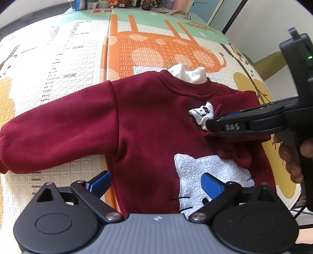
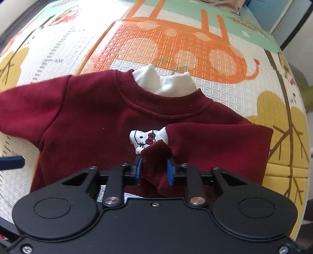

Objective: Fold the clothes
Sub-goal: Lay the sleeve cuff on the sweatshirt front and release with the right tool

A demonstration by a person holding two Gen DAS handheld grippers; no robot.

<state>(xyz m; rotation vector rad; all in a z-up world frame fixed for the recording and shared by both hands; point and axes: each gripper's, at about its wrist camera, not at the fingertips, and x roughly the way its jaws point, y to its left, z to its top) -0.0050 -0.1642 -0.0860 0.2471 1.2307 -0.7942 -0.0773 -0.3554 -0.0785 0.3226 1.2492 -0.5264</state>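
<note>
Your right gripper (image 2: 154, 168) clenches the maroon fleece sweatshirt's (image 1: 148, 121) right cuff (image 2: 156, 154), apparently folding that sleeve across the chest; the sweatshirt lies flat on the patterned foam mat (image 1: 156, 50), and your left gripper (image 1: 156, 183) hovers released.

We see both pictures bright with soft daylight. The play mat (image 2: 176, 39) shines with a pale glare on its orange squares. Shadows are soft and small under the red sweater (image 1: 146, 127). Both views bulge like a ball, so the edges bend and the corners go dark. The far jars (image 1: 125, 3) look blurry.
</note>
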